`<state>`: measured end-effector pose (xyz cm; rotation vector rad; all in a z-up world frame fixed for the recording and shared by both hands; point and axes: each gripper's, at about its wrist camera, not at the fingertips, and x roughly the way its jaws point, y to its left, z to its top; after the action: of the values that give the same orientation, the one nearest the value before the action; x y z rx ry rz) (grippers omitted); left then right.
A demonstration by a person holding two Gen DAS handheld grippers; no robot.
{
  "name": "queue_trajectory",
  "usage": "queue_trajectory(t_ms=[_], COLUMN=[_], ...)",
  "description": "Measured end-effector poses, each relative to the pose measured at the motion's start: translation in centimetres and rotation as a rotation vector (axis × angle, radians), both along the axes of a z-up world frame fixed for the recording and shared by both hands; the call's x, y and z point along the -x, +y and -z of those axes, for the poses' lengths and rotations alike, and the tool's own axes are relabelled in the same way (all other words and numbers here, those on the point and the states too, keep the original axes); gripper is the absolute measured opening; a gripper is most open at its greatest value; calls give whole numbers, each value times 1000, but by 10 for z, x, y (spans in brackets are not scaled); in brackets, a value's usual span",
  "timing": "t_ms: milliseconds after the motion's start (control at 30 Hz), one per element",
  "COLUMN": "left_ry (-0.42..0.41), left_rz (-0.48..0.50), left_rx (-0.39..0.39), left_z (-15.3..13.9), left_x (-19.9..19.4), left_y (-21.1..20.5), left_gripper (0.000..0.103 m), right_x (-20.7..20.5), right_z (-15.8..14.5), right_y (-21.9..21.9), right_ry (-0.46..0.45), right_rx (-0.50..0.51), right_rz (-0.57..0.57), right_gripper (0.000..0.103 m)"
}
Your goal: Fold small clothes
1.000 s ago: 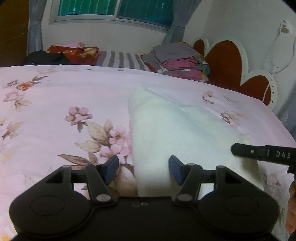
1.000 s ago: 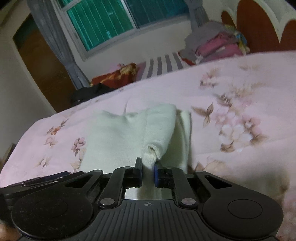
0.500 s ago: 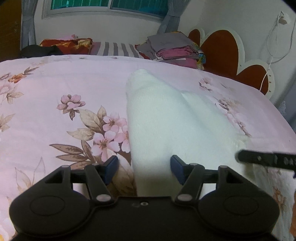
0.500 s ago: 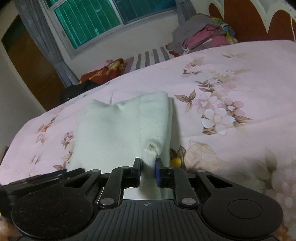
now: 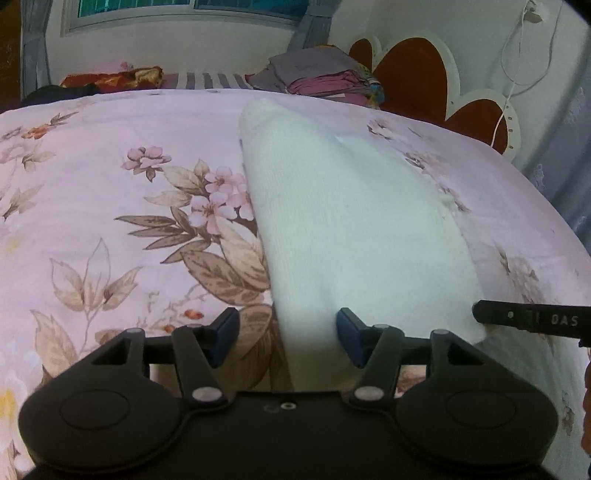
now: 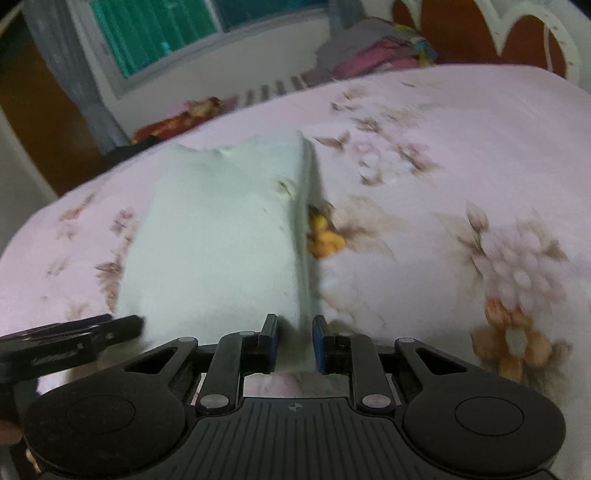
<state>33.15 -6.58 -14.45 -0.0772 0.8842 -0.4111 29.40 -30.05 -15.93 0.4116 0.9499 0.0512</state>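
Over garment (image 5: 354, 236), fingers (image 5: 225, 334) (apart)

Bed (image 5: 110, 258) with pink floral cover

1 folded white garment (image 5: 351, 229) lies mid-bed; folded clothes stack (image 5: 317, 79) and striped pillow (image 5: 210, 79) sit at the far edge.

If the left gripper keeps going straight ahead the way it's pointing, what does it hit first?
Probably the white garment: the left gripper stands open with the cloth's near edge already between its fingers. Height above it is unclear.

Home bedroom: floral bedspread (image 5: 110, 206), scalloped headboard (image 5: 417, 77), curtained window (image 5: 184, 11)
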Motion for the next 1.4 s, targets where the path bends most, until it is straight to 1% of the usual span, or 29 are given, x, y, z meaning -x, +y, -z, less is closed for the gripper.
queue_trajectory(t_ms=[133,233,367,400,467,500,567,633,733,833,1033,1133,1200,1267,1333,1367,1400], left_ry=[17,17,1,7,24,26,13,1,-8,-14,-27,-35,-35,-27,-17,-13,-7], left_rz=[3,8,15,13,5,2,-21,-52,-88,-123,-154,-162,-163,-162,-150,-149,-150], left_rx=[16,13,3,6,26,36,61,87,120,128,113,89,86,86,89,89,94], left_z=[0,0,2,1,-2,-5,-13,-23,-34,-40,-39,-35,-31,-27,-23,-20,-18], left_x=[0,0,2,1,-3,-5,-9,-16,-36,-62,-121,-142,-153,-164,-174,-177,-179], left_y=[4,3,2,2,3,4,7,9,11,8,-7,-16,-18,-21,-22,-21,-21], left_gripper=[58,58,58,58,58,58,58,63,64,64,64,64,64,63,59,58,54], right_x=[7,10,11,12,10,8,4,-3,-23,-51,-112,-139,-156,-170,-180,-185,-191], right_z=[3,10,9,10,7,3,-4,-13,-22,-26,-22,-12,-5,1,5,8,12], right_y=[5,3,3,4,6,4,-4,-9,-18,-22,-29,-35,-38,-42,-44,-45,-45], right_ry=[8,14,20,20,25,27,5,-26,-65,-88,-113,-97,-84,-78,-97,-96,-87], right_rx=[51,42,31,31,49,38,3,-13,-62,-59,-85,-111,-114,-109,-108,-110,-112], right_rz=[29,68,117,120,91,77,73,71,74,64,41,42,41,51,49,43,38], right_gripper=[19,19,19,19,19,19,19,19,19,19,20,20,25,67,69,69,69])
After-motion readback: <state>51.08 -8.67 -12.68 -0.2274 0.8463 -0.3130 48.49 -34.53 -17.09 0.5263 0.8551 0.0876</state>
